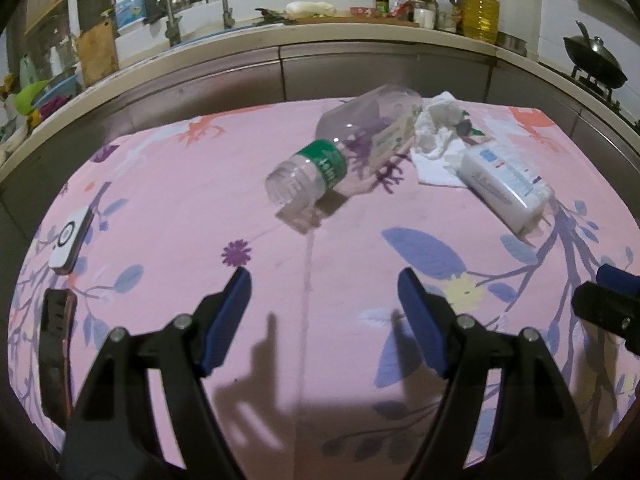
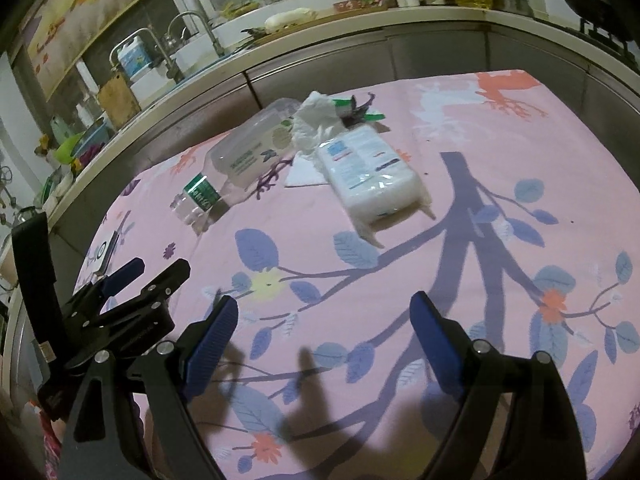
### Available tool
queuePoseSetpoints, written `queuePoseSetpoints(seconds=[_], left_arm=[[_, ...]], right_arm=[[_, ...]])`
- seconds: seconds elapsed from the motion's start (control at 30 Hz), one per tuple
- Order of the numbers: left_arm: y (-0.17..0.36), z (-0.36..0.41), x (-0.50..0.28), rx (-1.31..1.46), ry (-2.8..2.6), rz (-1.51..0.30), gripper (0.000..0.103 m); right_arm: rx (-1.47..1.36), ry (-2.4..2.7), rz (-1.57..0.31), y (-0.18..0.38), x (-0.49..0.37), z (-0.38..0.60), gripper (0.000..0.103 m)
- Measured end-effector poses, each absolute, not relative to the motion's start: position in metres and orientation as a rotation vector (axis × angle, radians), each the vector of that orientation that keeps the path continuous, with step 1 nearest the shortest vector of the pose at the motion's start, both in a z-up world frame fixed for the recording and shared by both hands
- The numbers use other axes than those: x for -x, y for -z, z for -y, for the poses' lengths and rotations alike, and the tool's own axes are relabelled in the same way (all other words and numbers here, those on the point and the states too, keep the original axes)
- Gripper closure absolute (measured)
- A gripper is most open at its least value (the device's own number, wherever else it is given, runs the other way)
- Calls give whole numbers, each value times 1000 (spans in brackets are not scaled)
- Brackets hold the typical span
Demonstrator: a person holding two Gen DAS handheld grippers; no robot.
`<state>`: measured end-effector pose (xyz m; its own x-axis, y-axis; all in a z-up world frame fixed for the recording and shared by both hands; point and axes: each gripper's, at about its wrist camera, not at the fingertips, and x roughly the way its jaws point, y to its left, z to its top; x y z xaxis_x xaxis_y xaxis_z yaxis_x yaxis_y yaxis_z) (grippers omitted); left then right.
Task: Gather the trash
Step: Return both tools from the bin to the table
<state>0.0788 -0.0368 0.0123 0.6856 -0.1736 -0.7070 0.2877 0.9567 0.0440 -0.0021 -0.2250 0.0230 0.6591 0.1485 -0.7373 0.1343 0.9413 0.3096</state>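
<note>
Clear plastic bottle (image 1: 352, 152), empty, uncapped

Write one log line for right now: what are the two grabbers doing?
left gripper: open, empty | right gripper: open, empty | bottle: lying on table, untouched | crumpled tissue: beside bottle | wipes pack: untouched

Both wrist views downward, sharing tablecloth (image 1: 160, 184)

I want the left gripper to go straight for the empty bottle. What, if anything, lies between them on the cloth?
Nothing visible. Only bare pink tablecloth lies between the open left gripper and the bottle, which lies on its side. The crumpled tissue and the white pack lie beyond and beside it.
</note>
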Motion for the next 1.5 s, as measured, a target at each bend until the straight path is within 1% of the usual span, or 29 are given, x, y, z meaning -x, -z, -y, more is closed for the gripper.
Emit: queuePoseSetpoints(seconds=[0.27, 0.33, 0.67, 0.73, 0.87, 0.93, 1.0, 1.1, 1.17, 1.5], left_arm=[[-5, 25, -83, -160, 234, -786, 30], [-3, 22, -84, -158, 224, -791, 25], [12, 5, -90, -141, 179, -827, 24], [14, 3, -91, -141, 171, -832, 21], [21, 0, -93, -144, 155, -848, 20], [24, -3, -93, -142, 141, -844, 11], [25, -7, -92, -131, 134, -841, 6], [29, -21, -94, -43, 145, -862, 6], [29, -25, -93, -36, 129, -860, 5], [31, -32, -90, -74, 181, -846, 5]], right_arm=[[-345, -29, -875, -17, -3, 215, 19], [-348, -32, -881, -14, -4, 213, 19], [-366, -27, -928, 2, -7, 214, 19], [-372, -23, -939, 6, -8, 214, 19], [-378, -20, -953, 15, -7, 218, 19], [-363, -18, -946, 16, -5, 217, 19], [-355, -25, -929, 17, -2, 217, 18], [-313, -42, -902, 20, 3, 213, 15], [-277, -63, -889, 22, 5, 207, 6], [-136, -55, -828, 29, 13, 191, 6]])
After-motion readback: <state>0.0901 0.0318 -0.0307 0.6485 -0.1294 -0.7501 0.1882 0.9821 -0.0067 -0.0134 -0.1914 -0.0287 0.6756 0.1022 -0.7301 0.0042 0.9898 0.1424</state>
